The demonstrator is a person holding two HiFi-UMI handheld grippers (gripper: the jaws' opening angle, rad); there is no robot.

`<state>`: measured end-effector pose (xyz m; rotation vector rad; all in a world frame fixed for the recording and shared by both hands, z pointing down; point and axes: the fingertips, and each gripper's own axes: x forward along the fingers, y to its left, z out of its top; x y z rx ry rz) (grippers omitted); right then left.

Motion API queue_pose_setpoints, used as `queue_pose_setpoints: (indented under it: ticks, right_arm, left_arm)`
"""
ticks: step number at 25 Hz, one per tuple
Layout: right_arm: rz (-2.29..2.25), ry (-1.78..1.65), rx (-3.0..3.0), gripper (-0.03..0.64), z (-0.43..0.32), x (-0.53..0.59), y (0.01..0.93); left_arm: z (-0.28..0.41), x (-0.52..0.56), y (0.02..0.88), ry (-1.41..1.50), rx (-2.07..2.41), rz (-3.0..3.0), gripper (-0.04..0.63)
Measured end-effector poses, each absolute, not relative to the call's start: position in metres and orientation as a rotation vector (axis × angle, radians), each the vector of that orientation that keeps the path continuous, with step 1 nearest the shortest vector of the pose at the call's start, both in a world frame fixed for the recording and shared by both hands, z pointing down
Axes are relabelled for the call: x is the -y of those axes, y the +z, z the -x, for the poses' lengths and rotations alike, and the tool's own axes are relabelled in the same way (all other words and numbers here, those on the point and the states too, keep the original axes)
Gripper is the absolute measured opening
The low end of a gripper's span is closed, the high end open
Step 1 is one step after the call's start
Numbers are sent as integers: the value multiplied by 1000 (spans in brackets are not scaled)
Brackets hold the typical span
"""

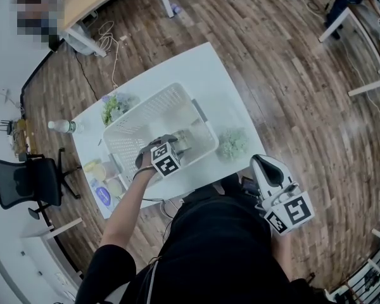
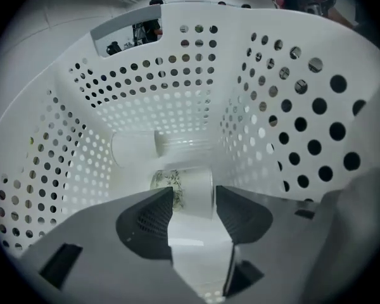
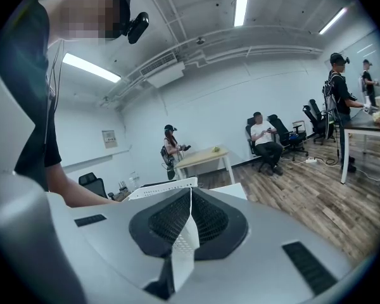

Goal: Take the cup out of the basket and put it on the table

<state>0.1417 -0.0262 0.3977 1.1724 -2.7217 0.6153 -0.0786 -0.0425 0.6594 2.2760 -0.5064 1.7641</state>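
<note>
Basket (image 1: 153, 109) of white perforated plastic is seen in the middle of the white table (image 1: 196, 65). The left gripper (image 2: 194, 201) is lowered into it and pointed steeply down. Its jaws are spread wide.

The cup (image 2: 191, 192), white with a green leaf pattern, is laid on its side on the basket floor. It is just beyond the jaw tips, in line with the gap between them. Its left part is hidden behind the left jaw. The pads are not pressed on it, so nothing is held by this gripper. Whether the cup is touched by the left jaw cannot be told. A second white cylinder (image 2: 134, 147) is also laid on its side, farther in and near the far wall. It is apart from the cup.

The right gripper (image 3: 190, 201) is held well to the right of the table, near the person's body, and is pointed almost level. Its jaws are closed together and nothing is between them.

On the table, one green bunch (image 1: 116, 108) is placed at the far left corner of the basket. Another bunch (image 1: 233, 143) is placed just beside its right wall. A bottle (image 1: 62, 126) is laid near the left edge of the table. An office chair (image 1: 22, 181) is seen on the wooden floor at the left.
</note>
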Motion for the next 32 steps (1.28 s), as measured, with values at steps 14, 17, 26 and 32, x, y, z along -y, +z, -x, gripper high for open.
queue_pose_setpoints:
  ticks: [14,17,26,32]
  right_arm:
    - [-1160,599,2739,26,-144,30,394]
    - [-1150,588,2746,26,-144,28,392]
    - [-1063,556,2794,26,-129,25,385]
    - [-924,541,2842,26,-106,28,376]
  left_arm:
    - [96,84,634,1817,863,-2323,41]
    - [99,89,625,1782,927,-2315,23]
    - [111,96,565,1649,1153,-2333,17]
    - [121,85,484,1467,1384,-2344,17]
